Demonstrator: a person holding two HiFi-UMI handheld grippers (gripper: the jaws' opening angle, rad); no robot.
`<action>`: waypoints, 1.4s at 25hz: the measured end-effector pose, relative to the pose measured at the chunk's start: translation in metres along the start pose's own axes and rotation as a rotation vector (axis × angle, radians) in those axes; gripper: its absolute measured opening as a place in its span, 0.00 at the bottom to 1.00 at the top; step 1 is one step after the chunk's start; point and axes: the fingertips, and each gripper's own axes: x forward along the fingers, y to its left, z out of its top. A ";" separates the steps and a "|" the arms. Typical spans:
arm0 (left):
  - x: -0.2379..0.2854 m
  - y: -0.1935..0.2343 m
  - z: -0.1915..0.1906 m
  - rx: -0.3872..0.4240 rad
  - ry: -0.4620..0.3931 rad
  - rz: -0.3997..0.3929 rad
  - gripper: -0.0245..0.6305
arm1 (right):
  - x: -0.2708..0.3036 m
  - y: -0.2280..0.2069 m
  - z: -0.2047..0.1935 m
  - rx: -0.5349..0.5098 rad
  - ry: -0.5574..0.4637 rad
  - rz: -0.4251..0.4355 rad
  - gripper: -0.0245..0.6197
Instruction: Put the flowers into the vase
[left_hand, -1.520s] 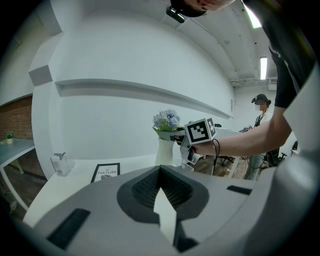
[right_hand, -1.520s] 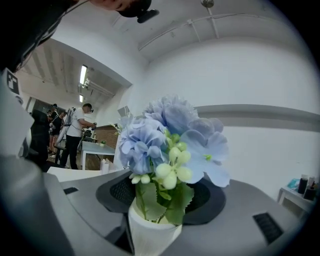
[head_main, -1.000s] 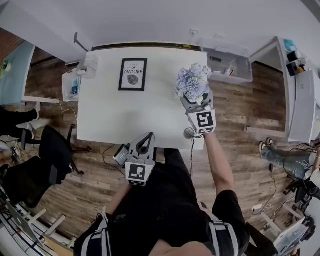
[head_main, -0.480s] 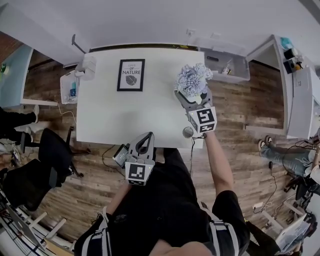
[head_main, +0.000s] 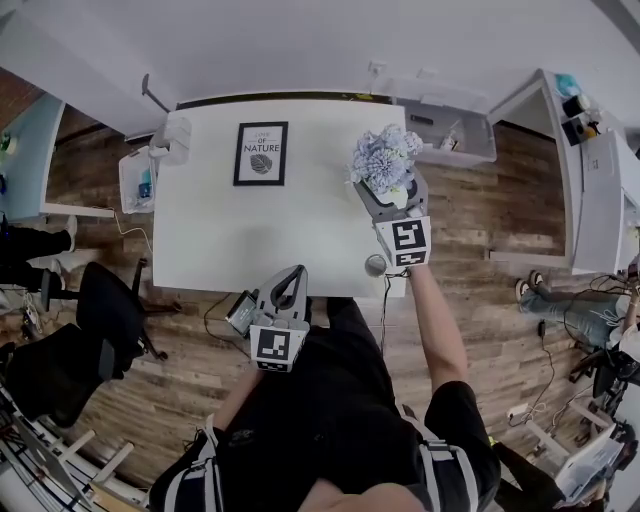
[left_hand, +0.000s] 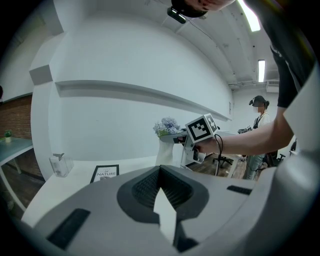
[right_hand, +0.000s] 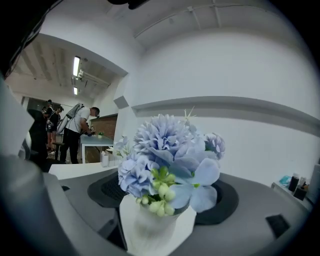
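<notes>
Your right hand-held gripper (head_main: 388, 195) released, jaws just opened wide either side of the white vase (right_hand: 155, 227), blue flowers (right_hand: 167, 155) standing in the vase near the worktop's (head_main: 250, 230) right edge, your left hand-held gripper (head_main: 293, 280) clenched, empty.

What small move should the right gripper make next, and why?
Probably draw the right gripper straight back. The flowers already stand in the vase, and its jaws, which have just been opening, stand apart on both sides of it, not pressing.
</notes>
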 end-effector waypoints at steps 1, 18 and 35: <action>0.000 0.000 0.001 0.000 0.000 0.000 0.05 | -0.001 -0.001 0.001 0.007 0.007 0.001 0.62; -0.004 -0.001 0.007 0.005 -0.032 -0.034 0.05 | -0.047 0.004 -0.025 0.019 0.245 -0.048 0.62; -0.022 0.008 0.013 0.015 -0.081 -0.200 0.05 | -0.143 0.162 0.014 0.320 -0.017 -0.043 0.29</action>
